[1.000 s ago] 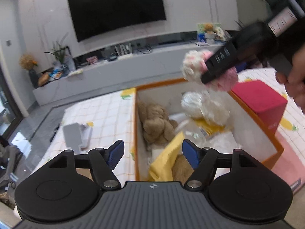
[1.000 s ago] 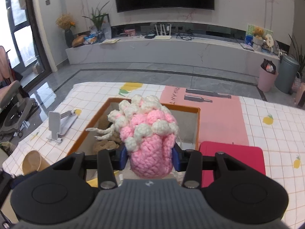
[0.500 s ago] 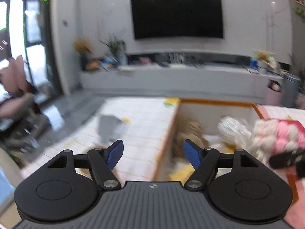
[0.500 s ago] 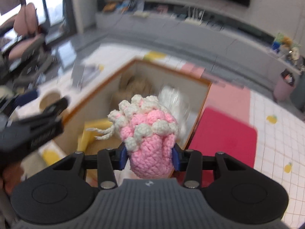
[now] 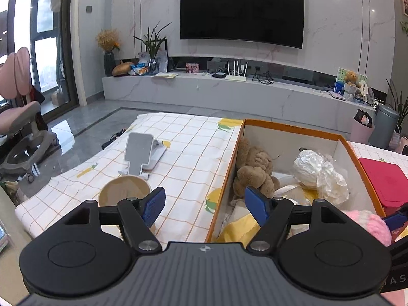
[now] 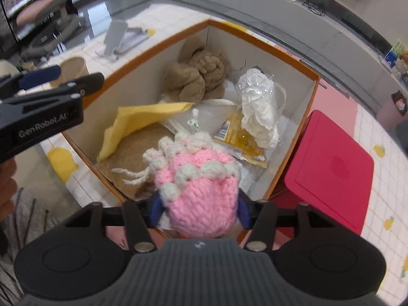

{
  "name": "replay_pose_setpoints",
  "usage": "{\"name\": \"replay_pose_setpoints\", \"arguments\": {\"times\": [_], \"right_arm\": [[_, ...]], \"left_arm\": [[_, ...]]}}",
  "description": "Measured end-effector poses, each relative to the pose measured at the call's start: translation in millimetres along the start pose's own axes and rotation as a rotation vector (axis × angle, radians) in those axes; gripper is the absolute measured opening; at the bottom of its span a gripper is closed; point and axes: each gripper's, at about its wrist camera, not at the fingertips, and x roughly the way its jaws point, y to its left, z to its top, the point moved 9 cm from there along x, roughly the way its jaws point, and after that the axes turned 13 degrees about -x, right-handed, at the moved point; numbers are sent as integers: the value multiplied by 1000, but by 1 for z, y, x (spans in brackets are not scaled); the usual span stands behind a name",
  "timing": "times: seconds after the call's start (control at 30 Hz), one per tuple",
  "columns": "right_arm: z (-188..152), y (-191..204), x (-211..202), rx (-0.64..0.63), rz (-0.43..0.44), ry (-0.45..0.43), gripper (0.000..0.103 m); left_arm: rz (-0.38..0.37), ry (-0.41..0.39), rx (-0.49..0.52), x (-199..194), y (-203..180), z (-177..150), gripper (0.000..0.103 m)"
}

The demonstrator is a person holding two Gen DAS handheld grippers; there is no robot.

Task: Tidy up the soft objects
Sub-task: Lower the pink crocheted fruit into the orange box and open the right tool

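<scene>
The orange box (image 6: 312,76) already holds a brown plush toy (image 6: 196,74) and a yellow cloth (image 6: 137,122). The right gripper (image 6: 199,207), jaws just opening, loosely brackets the pink crocheted pouch (image 6: 201,191) above the box; release remains. The left gripper (image 5: 204,204) jaws are spread, empty.

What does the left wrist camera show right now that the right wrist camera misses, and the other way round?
Left wrist only: the black wall television, the pink swivel chair, and the left gripper, jaws open and empty.

Right wrist only: the yellow cloth's full spread, the cork-brown box floor, and the right gripper, whose jaws have just been opening around the pink-and-white crocheted pouch.

Both: the orange-rimmed cardboard box, brown plush toy, crumpled clear plastic bag, red lid, grey phone stand.
</scene>
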Motion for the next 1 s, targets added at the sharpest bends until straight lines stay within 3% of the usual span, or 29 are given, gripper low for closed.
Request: {"name": "replay_pose_setpoints", "arguments": {"times": [0.43, 0.47, 0.53, 0.57, 0.6, 0.7, 0.8, 1.0], "right_arm": [[5, 2, -21, 73, -2, -77, 75], [8, 1, -22, 74, 5, -95, 73], [15, 0, -22, 55, 18, -124, 50], [18, -1, -19, 30, 15, -115, 14], [21, -1, -12, 2, 17, -86, 0], [23, -3, 12, -11, 62, 6, 0], [13, 0, 38, -70, 94, 152, 0], [17, 9, 50, -229, 136, 284, 0]], "left_arm": [[-43, 42, -41, 0, 1, -3, 84], [-43, 45, -48, 0, 2, -4, 84], [-39, 46, -64, -1, 6, -3, 84], [-39, 43, -71, -2, 7, -2, 84], [-41, 41, -78, -2, 9, 0, 84], [-45, 43, -87, -2, 13, 0, 84], [-48, 54, -87, -1, 14, -1, 84], [-59, 60, -77, 0, 9, -2, 83]]}}
